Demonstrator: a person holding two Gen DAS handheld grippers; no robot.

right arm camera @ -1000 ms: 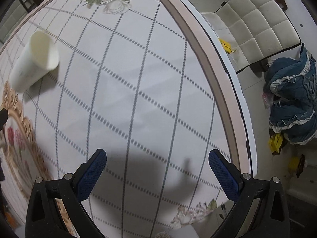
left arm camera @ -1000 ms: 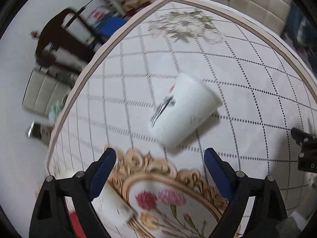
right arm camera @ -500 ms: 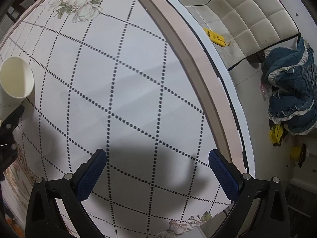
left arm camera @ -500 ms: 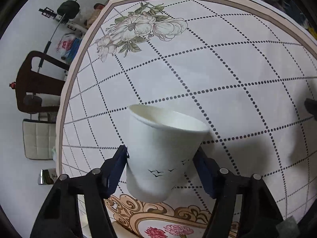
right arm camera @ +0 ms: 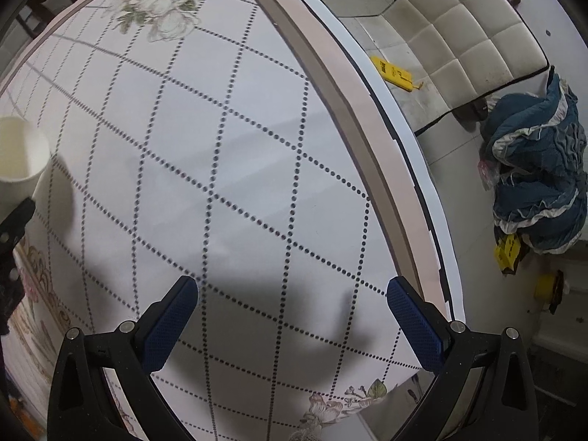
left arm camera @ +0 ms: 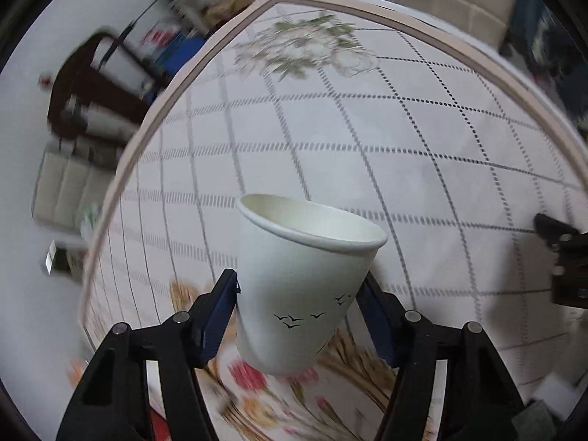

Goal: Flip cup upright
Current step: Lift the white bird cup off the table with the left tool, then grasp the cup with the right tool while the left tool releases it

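Left wrist view: left claw (left arm camera: 299,299) pinching the white paper cup (left arm camera: 303,286) by its lower wall, mouth up, slightly tilted, above the counter (left arm camera: 422,139). Thin wall likely to buckle under harder squeeze. Could tip if released while tilted.

Right wrist view: right claw (right arm camera: 292,325) spread wide, holding nothing, over the patterned counter (right arm camera: 239,183). Cup (right arm camera: 20,154) visible at far left edge, well apart.
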